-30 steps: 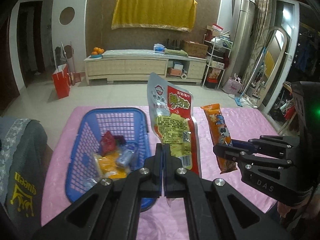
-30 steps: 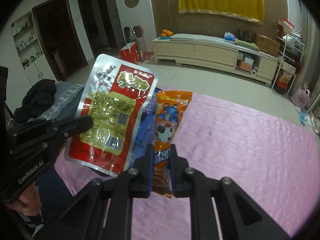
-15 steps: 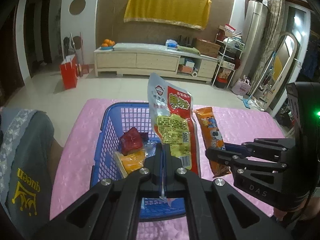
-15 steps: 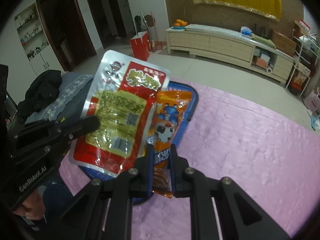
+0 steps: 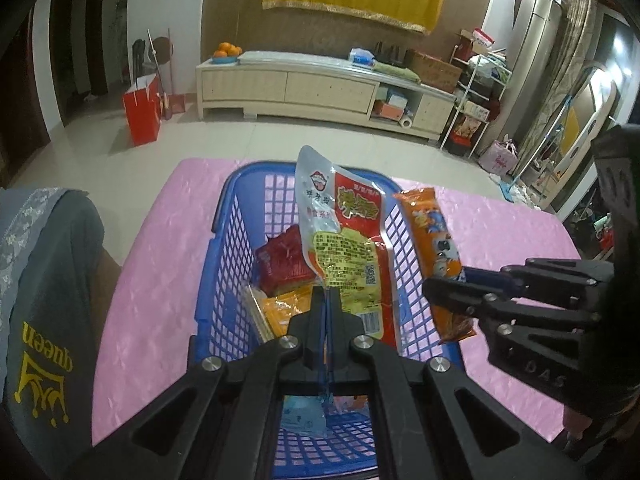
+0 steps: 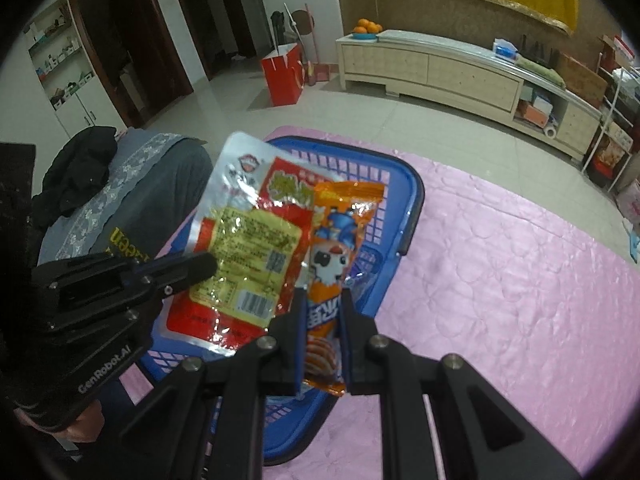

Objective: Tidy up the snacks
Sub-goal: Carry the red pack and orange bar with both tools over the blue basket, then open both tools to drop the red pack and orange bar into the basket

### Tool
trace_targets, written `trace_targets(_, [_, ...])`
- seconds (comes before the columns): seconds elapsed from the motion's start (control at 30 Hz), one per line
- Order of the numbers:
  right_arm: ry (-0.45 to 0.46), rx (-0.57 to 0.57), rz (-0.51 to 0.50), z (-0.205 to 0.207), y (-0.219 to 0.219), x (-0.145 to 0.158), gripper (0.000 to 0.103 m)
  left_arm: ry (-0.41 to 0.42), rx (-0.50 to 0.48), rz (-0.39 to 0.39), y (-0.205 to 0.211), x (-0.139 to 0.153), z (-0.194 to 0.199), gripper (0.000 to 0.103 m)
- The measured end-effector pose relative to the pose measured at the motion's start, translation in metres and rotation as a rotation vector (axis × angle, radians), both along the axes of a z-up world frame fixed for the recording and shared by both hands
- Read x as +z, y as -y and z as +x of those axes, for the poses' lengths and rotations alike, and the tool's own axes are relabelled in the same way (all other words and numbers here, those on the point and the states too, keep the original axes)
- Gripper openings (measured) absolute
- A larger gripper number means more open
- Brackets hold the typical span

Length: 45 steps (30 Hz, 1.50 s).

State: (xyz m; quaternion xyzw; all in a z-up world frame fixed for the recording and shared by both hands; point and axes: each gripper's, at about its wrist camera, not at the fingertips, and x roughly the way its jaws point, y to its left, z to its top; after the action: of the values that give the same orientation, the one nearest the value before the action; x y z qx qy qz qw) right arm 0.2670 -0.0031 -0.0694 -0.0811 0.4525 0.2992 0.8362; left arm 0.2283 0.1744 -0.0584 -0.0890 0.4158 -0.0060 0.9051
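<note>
- Left gripper (image 5: pixel 327 294): jaws clenched on the lower edge of a red-and-silver snack pouch (image 5: pixel 344 240), which stands upright over the blue basket (image 5: pixel 216 280).
- Right gripper (image 6: pixel 323 300): jaws clamped around the lower part of an orange snack stick pack (image 6: pixel 340 236), also upright, just beside the pouch; in the right wrist view the two packs overlap.
- Basket sits on a pink-covered counter (image 5: pixel 160 264). Inside it already: a red packet (image 5: pixel 282 264), a yellow-orange packet (image 5: pixel 286 310) and a pale blue wrapper (image 5: pixel 300 416) near the close end.
- Progress, as judged: several snacks are stowed and two more are in hand, poised above the opening. What is left looks like releasing both. No other loose snacks show on the pink surface in either view.
- Room: the pouch hangs over the basket's middle; the orange pack lies near the right rim (image 5: pixel 400 216) and could catch on it or fall outside.
- The counter right of the basket is open pink surface. On the left, a grey cloth with yellow lettering (image 5: pixel 44 312) sits close to the counter's edge.
</note>
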Motion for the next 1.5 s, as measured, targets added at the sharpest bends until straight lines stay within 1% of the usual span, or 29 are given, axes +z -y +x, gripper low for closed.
trace_targets(0.07, [-0.002,0.000,-0.002,-0.001,0.003,-0.002,0.018,-0.013,-0.012,0.010,0.002,-0.005,0.003,0.000])
trace_targets(0.1, [-0.002,-0.001,-0.004,-0.002,0.004,-0.002,0.018,-0.015,-0.008,0.023,0.002,-0.007,0.004,0.002])
trace_targets(0.13, [-0.004,-0.004,-0.004,-0.002,0.006,-0.002,0.018,-0.018,-0.005,0.034,0.003,-0.008,0.005,0.005])
trace_targets(0.17, [-0.008,-0.008,-0.003,-0.001,0.007,-0.002,0.018,-0.028,0.003,0.044,0.003,-0.010,0.006,0.022])
trace_targets(0.2, [-0.009,-0.011,-0.001,-0.001,0.008,-0.002,0.018,-0.036,0.009,0.054,0.003,-0.010,0.006,0.045])
trace_targets(0.23, [-0.010,-0.013,0.002,-0.001,0.009,0.000,0.018,-0.034,0.010,0.060,0.004,-0.009,0.006,0.050])
trace_targets(0.27, [-0.010,-0.014,0.008,-0.002,0.010,0.002,0.018,-0.027,0.008,0.065,0.006,-0.006,0.003,0.052])
trace_targets(0.4, [0.004,-0.008,0.022,-0.006,0.009,0.011,0.018,-0.011,-0.001,0.080,0.010,0.005,-0.006,0.059])
trace_targets(0.53, [0.020,0.010,0.032,-0.010,0.007,0.019,0.018,-0.003,0.008,0.106,0.011,0.015,-0.015,0.059])
trace_targets(0.7, [0.028,0.037,0.036,-0.011,-0.004,0.025,0.018,0.009,0.016,0.102,0.002,0.027,-0.018,0.059])
trace_targets(0.87, [0.031,0.067,0.030,-0.007,-0.016,0.023,0.018,0.043,0.060,0.123,-0.013,0.032,-0.023,0.059])
trace_targets(0.93, [0.025,0.075,0.024,-0.004,-0.021,0.021,0.018,0.072,0.084,0.107,-0.021,0.034,-0.026,0.059])
trace_targets(0.97, [0.024,0.080,0.017,-0.003,-0.024,0.019,0.018,0.069,0.087,0.091,-0.025,0.033,-0.025,0.059])
trace_targets(1.03, [0.021,0.089,0.013,0.000,-0.028,0.017,0.018,0.049,0.088,0.069,-0.032,0.030,-0.021,0.068])
trace_targets(1.07, [0.021,0.091,0.012,0.002,-0.030,0.017,0.018,0.043,0.091,0.072,-0.033,0.029,-0.020,0.079])
trace_targets(1.1, [0.020,0.091,0.009,0.003,-0.031,0.016,0.018,0.043,0.092,0.079,-0.034,0.027,-0.020,0.082])
trace_targets(1.17, [0.009,0.088,-0.003,0.008,-0.033,0.013,0.018,0.037,0.088,0.083,-0.037,0.024,-0.018,0.083])
trace_targets(1.2, [0.005,0.085,-0.009,0.010,-0.034,0.010,0.018,0.035,0.085,0.083,-0.037,0.023,-0.016,0.089])
trace_targets(1.23, [0.001,0.082,-0.018,0.012,-0.035,0.009,0.018,0.033,0.085,0.090,-0.037,0.021,-0.015,0.093])
trace_targets(1.27, [-0.003,0.078,-0.031,0.013,-0.037,0.006,0.018,0.033,0.091,0.103,-0.037,0.019,-0.014,0.101])
trace_targets(1.3, [-0.005,0.075,-0.040,0.015,-0.038,0.004,0.018,0.035,0.093,0.113,-0.037,0.018,-0.014,0.103])
trace_targets(1.43, [-0.013,0.065,-0.061,0.023,-0.039,-0.001,0.018,0.038,0.095,0.136,-0.033,0.013,-0.008,0.103])
trace_targets(1.5, [0.005,0.060,-0.087,0.025,-0.042,-0.002,0.018,0.034,0.095,0.139,-0.033,0.011,-0.006,0.103])
